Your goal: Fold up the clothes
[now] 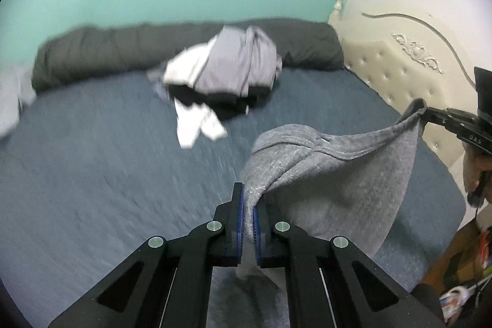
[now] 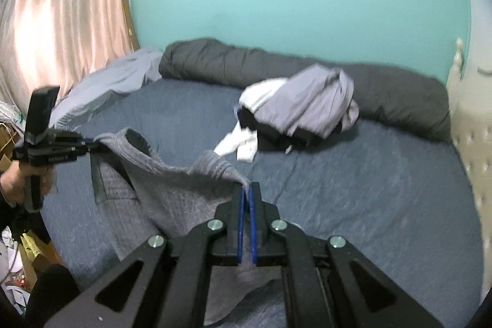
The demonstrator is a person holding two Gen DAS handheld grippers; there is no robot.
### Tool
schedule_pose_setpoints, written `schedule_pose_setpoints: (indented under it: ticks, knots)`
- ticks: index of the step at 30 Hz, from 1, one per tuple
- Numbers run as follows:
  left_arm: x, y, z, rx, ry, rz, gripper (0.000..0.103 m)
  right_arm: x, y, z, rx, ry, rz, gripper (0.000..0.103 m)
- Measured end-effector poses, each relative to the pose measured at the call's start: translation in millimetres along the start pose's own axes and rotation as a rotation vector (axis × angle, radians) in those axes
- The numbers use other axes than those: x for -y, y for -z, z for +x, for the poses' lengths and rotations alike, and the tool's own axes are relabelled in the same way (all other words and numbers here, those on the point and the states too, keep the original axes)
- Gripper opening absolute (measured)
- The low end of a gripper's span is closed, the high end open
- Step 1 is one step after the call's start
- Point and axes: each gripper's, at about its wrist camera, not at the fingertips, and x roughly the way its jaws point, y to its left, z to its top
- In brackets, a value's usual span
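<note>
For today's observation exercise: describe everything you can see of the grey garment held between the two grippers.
The grey garment looks like a heathered knit, with a ribbed band along its upper edge and a dark panel on one side. It is unfolded and lifted over the blue bed, its top edge sagging between two pinch points while the rest hangs down. The left gripper is shut on one end and the right gripper on the other. Whether its lower part touches the bed cannot be told.
</note>
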Motion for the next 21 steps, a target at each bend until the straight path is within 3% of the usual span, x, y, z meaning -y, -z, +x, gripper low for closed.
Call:
schedule_pose_setpoints:
  ticks: [10, 21]
  knots:
    - [33.9, -121.5, -115.2, 0.177, -0.062, 0.140, 0.005, -3.5, -99.4, -103.1, 0.193, 0.076, -0.035, 0.003]
    - [66.6, -185.4, -201.1, 0.316, -0.084, 0.193, 0.005, -7.8, -176.0, -194.5, 0.337, 0.177, -0.060, 0.000]
